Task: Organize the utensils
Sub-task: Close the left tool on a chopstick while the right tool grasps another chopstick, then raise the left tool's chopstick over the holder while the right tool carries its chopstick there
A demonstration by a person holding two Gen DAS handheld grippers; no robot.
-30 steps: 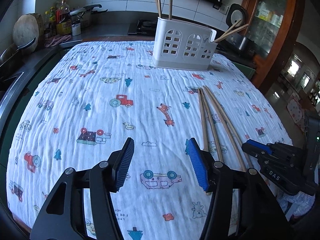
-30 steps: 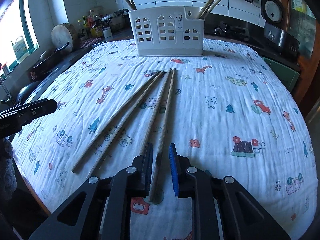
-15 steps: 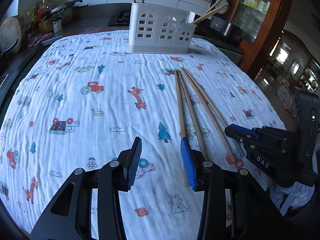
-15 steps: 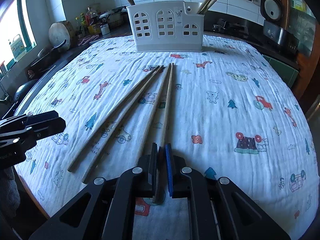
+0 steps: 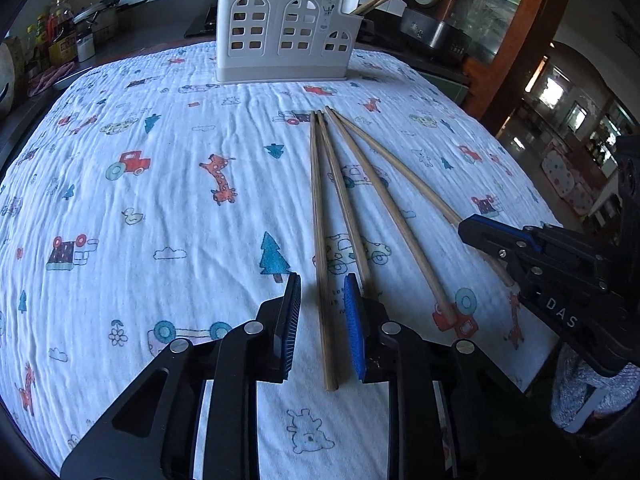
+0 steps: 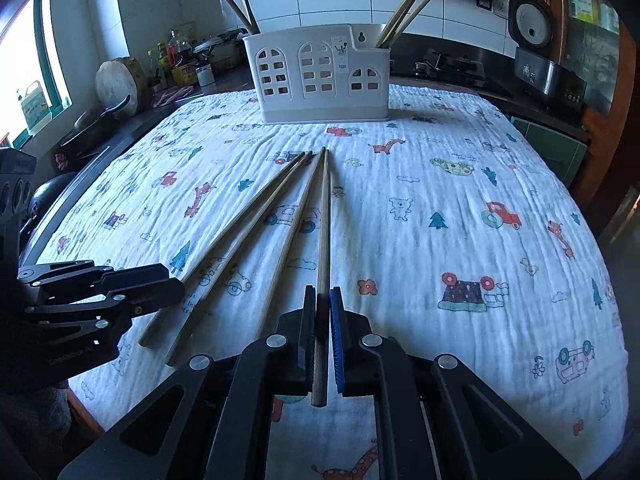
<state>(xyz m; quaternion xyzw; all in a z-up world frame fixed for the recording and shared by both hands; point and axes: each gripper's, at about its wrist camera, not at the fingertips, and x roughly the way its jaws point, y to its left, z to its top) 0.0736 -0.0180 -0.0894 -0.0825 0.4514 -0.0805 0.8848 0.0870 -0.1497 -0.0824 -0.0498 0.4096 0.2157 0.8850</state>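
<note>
Several wooden chopsticks lie fanned on the printed cloth (image 5: 140, 208). My left gripper (image 5: 322, 292) is open, its jaws on either side of the leftmost chopstick (image 5: 318, 216) near its thick end. My right gripper (image 6: 322, 300) is shut on the rightmost chopstick (image 6: 323, 216), whose tip still rests on the cloth. The right gripper shows in the left wrist view (image 5: 500, 240) and the left gripper in the right wrist view (image 6: 160, 280). A white utensil holder (image 5: 286, 32) (image 6: 320, 76) stands at the far edge with chopsticks in its end compartments.
A rice cooker (image 6: 536, 60) stands on the counter at the back right. Bottles (image 6: 176, 56), a round board (image 6: 118, 84) and pans sit on the counter at the left. The table's front edge is close to both grippers.
My left gripper moved right and forward and narrowed around the leftmost chopstick. My right gripper closed on the rightmost chopstick.
</note>
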